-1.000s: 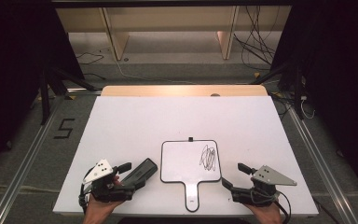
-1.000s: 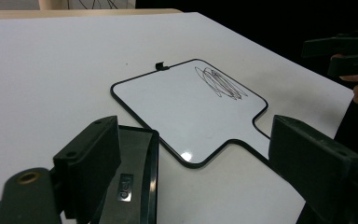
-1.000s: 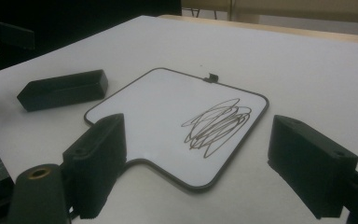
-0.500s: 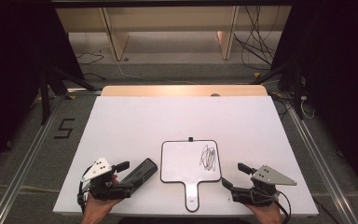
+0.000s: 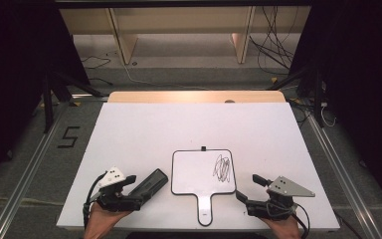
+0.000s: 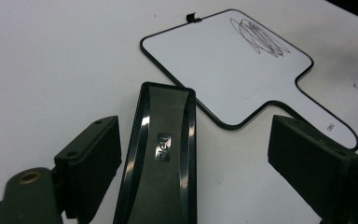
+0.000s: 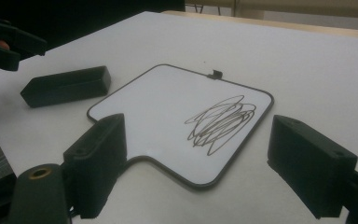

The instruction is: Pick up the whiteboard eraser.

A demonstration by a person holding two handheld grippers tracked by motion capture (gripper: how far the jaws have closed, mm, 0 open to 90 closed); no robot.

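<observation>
A white paddle-shaped whiteboard with a black scribble lies near the table's front edge. Just left of it lies a black eraser, at an angle. My left gripper is open, and its jaws straddle the near end of the eraser; the left jaw is close to the eraser's side and the right jaw stands well apart. My right gripper is open at the board's front right corner, empty, and looks across the whiteboard and its scribble.
The white table stretches away behind the board. Its front edge runs just under both hands. A small black clip sits on the board's far edge. The board's handle points toward the person.
My left gripper has edged slightly forward and right along the eraser. The right gripper, the board and the eraser have stayed where they were.
</observation>
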